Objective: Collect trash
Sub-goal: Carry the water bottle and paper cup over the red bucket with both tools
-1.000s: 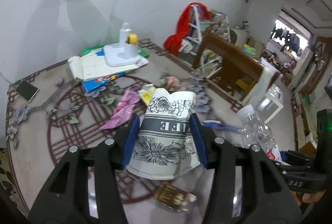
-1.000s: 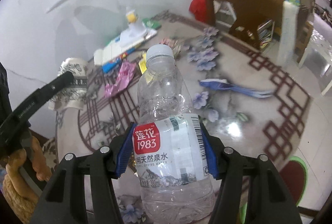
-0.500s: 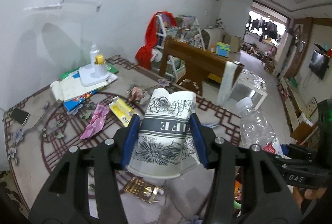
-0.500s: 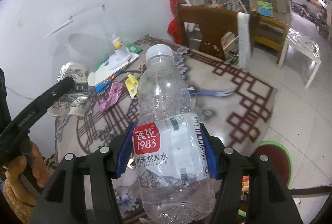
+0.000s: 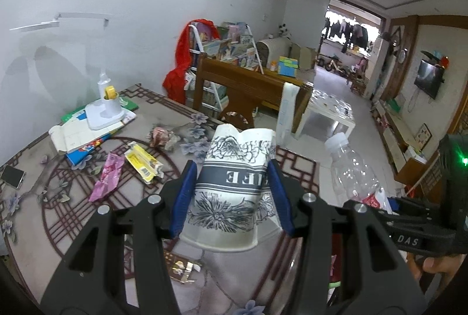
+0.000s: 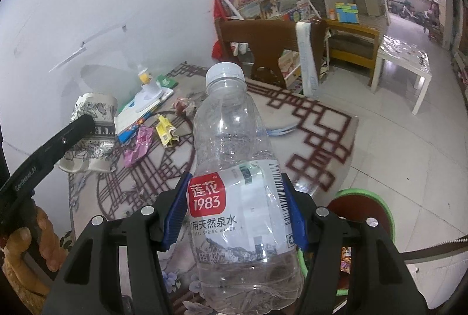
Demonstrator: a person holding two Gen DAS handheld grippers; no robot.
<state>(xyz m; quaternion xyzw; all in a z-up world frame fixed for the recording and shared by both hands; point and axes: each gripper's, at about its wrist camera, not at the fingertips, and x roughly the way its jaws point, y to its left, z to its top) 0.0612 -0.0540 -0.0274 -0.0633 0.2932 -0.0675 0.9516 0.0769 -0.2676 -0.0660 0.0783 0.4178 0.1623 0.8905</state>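
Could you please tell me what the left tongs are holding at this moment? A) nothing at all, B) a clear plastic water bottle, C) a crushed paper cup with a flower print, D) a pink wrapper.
C: the left tongs press their blue pads against both sides of the crushed paper cup, while the clear bottle sits in the right tongs.

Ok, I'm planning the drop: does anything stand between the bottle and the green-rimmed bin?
Nothing visible does. The bottle, clamped in the right gripper, is just beside the green-rimmed bin on the floor; that gripper's finger hides part of the rim.
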